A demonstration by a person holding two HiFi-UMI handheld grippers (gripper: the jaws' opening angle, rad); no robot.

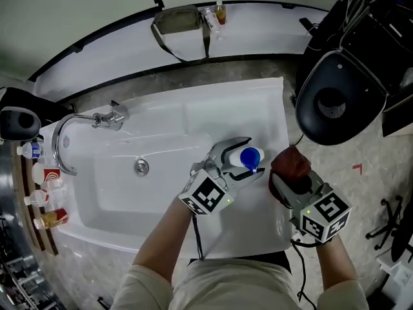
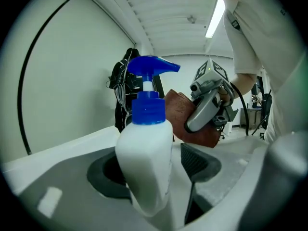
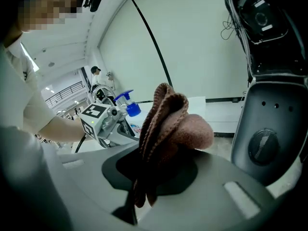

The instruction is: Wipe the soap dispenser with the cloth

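Note:
The soap dispenser (image 1: 250, 158) is a white bottle with a blue pump top (image 2: 147, 97), standing on the flat right side of the white sink (image 1: 193, 115). My left gripper (image 1: 240, 159) is shut on its body (image 2: 144, 162). The dispenser also shows small in the right gripper view (image 3: 126, 106). My right gripper (image 1: 288, 175) is shut on a bunched brown cloth (image 1: 292, 164), which fills its jaws (image 3: 166, 138). The cloth (image 2: 185, 119) hangs just right of the dispenser; whether they touch I cannot tell.
The faucet (image 1: 80, 124) and the drain (image 1: 141, 166) lie left in the basin. Small bottles (image 1: 40, 185) stand on a shelf at the far left. A black office chair (image 1: 342, 102) sits at the right. A bag (image 1: 177, 23) rests on the back ledge.

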